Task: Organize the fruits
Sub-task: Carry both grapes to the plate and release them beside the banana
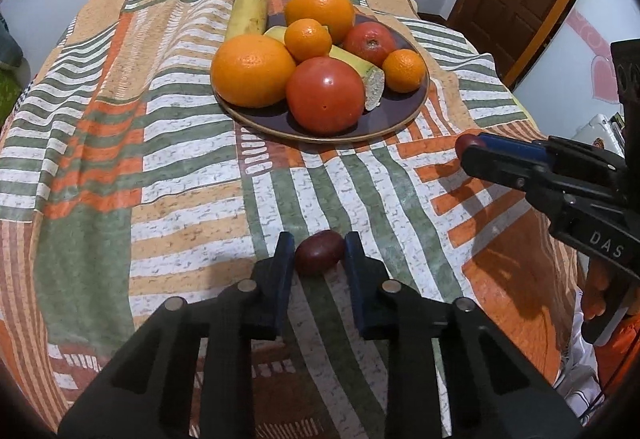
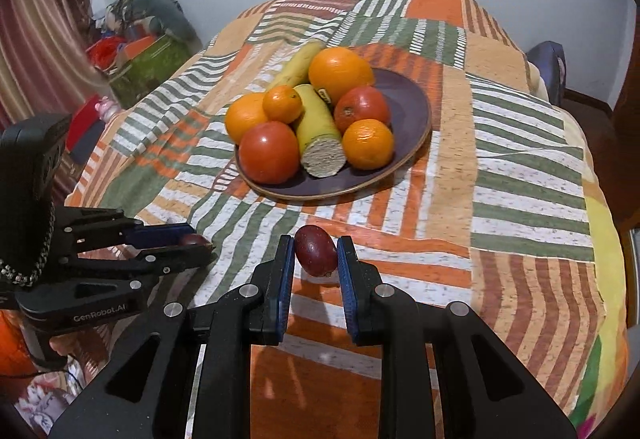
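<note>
Two smooth oval plums (image 1: 319, 253) (image 2: 315, 250) — fingers clamped.

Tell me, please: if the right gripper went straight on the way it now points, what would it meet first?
Probably the striped cloth just beyond the dark red fruit that the right gripper holds. The plate lies further along, but depth is unclear.
</note>
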